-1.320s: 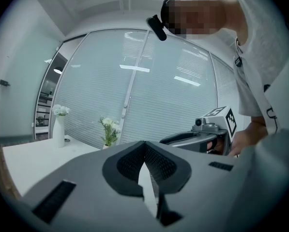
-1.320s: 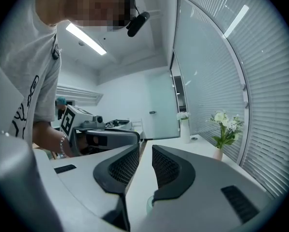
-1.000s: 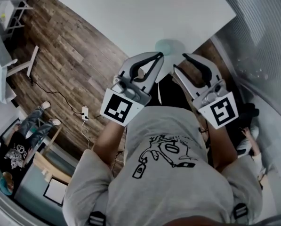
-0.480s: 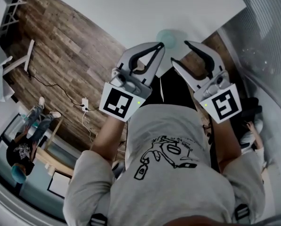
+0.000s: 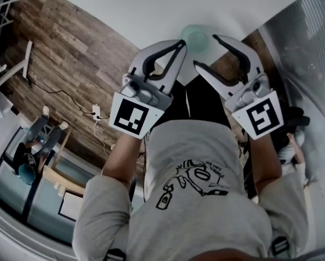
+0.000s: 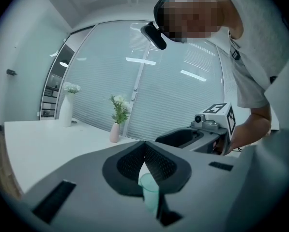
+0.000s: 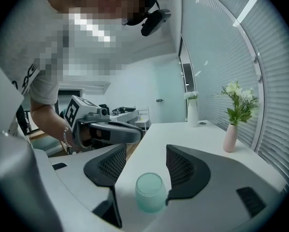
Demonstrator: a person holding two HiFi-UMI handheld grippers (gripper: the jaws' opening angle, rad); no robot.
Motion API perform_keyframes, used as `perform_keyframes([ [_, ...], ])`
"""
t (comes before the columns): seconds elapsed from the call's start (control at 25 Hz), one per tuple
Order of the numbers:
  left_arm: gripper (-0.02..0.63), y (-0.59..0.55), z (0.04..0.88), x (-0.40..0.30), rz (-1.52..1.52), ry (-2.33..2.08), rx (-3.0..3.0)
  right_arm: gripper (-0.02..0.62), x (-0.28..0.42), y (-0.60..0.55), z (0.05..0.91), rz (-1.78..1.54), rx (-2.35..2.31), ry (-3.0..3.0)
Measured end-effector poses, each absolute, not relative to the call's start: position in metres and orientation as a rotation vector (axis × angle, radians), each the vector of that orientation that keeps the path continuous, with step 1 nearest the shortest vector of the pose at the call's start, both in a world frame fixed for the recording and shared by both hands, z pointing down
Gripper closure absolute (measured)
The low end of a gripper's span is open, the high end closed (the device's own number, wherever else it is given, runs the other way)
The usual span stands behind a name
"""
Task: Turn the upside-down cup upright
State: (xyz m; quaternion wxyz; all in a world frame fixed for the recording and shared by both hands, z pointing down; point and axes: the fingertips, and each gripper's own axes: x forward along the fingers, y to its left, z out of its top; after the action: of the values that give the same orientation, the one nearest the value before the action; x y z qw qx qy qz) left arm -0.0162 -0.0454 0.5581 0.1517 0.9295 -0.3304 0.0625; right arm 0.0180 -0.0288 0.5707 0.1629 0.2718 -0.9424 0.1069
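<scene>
Green cup (image 7: pixel 149 192) sits low centre, untouched, between our right gripper's (image 5: pixel 206 50) jaws, which have just been spreading; we centre it before squeezing, left gripper (image 5: pixel 180 46) closed.

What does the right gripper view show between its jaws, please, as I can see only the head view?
Observer: On the right gripper the jaws stand apart, having just been opening; the pale green cup shows in the gap, touched by neither pad.
Operator: Thank you. And the left gripper?
Observer: On the left gripper the pads meet with nothing pinched between them.
Operator: Is anything else on the table?
Observer: Yes, a pink vase and a tall white vase, both with flowers, stand farther along the table.
</scene>
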Motion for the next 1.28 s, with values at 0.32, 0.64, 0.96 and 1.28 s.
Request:
perform_keyframes([
  [0.32,0.603,-0.043,0.573,-0.015,0.166,-0.956,2.668,0.304,0.018,-0.025,0.595,0.293,0.768,-2.645],
  [0.64,0.603,-0.044,0.582,-0.014,0.185,-0.960,2.687,0.272,0.017,-0.026,0.614,0.261,0.749,-2.597],
  [0.96,0.603,-0.039,0.593,-0.012,0.187,-0.969,2.677,0.256,0.019,-0.023,0.631,0.262,0.743,-2.572],
  [1.28,0.603,-0.033,0.606,-0.010,0.194,-0.976,2.670,0.256,0.022,-0.019,0.648,0.272,0.743,-2.565],
])
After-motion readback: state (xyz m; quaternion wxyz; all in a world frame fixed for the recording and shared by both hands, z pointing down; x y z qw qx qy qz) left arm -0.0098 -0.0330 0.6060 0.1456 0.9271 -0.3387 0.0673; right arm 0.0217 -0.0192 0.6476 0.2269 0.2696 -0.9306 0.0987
